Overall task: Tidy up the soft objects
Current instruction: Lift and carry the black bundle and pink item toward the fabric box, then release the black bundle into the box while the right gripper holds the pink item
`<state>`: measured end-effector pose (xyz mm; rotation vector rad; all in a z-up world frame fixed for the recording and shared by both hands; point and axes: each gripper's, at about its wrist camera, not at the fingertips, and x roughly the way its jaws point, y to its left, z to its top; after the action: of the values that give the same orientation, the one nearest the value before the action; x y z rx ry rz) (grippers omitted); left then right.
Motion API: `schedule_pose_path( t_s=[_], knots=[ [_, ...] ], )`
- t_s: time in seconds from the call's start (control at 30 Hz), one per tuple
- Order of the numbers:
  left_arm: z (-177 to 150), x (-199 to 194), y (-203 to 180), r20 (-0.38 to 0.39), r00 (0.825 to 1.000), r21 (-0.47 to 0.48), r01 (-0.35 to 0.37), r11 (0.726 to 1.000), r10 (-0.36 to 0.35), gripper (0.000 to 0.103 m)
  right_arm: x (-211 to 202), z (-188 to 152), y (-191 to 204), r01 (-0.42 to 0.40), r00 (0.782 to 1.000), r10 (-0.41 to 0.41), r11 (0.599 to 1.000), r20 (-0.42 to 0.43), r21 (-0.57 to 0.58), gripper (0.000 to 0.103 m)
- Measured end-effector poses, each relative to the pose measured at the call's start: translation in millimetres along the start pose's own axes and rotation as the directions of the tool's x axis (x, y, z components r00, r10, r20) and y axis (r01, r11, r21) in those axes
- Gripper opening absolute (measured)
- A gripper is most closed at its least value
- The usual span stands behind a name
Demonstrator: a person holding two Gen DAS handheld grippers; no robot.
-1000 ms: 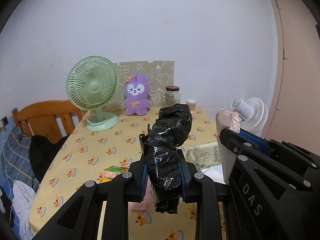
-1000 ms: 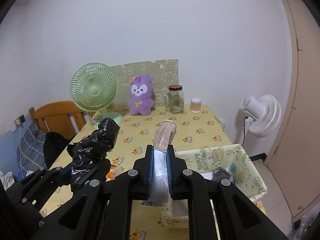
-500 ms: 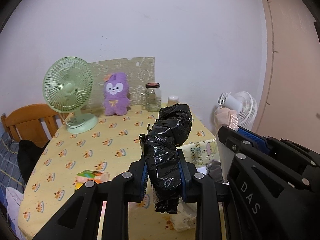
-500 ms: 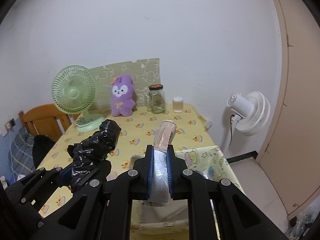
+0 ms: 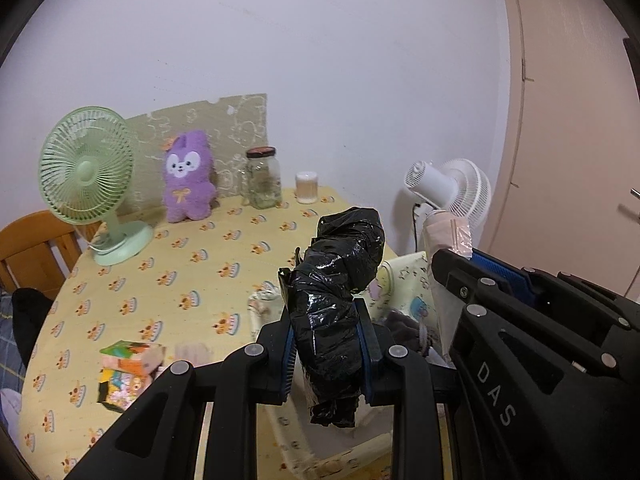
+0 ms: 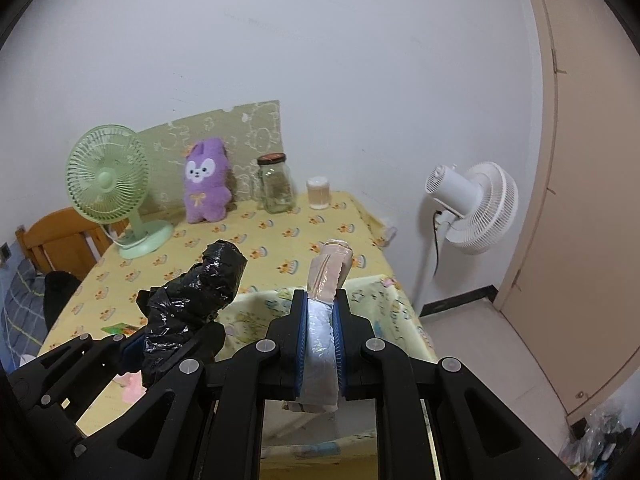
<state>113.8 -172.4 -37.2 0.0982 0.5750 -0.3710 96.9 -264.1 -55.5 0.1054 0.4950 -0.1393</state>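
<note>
black bundle point(image 5: 334, 312) clamped in left tool point(image 5: 326, 354); pink roll point(image 6: 324, 304) in right tool point(image 6: 320, 344)

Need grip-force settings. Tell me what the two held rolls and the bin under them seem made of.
Black roll: thin glossy plastic film, judging by its crinkles and sharp highlights. Pink roll: pale matte material in clear, shiny wrap; contents unclear. Printed bin: probably soft fabric, since its yellow walls sag and fold.
</note>
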Motion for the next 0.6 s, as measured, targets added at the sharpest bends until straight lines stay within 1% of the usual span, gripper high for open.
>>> schedule_pose_path(
  t_s=[0.43,0.6],
  knots=[
    [-8.5,29.4,-25.7,-0.07,0.995,0.035,0.071,0.997,-0.069,0.024,17.3,-15.5,-27.3,0.064,0.996,-0.062,0.997,-0.058,0.04,0.015],
    [-13.2,38.7,-29.9,-0.093,0.993,0.042,0.074,0.996,-0.07,0.026,26.7,-21.9,-32.2,0.079,0.993,-0.074,0.995,-0.089,0.057,0.015]
  ],
)
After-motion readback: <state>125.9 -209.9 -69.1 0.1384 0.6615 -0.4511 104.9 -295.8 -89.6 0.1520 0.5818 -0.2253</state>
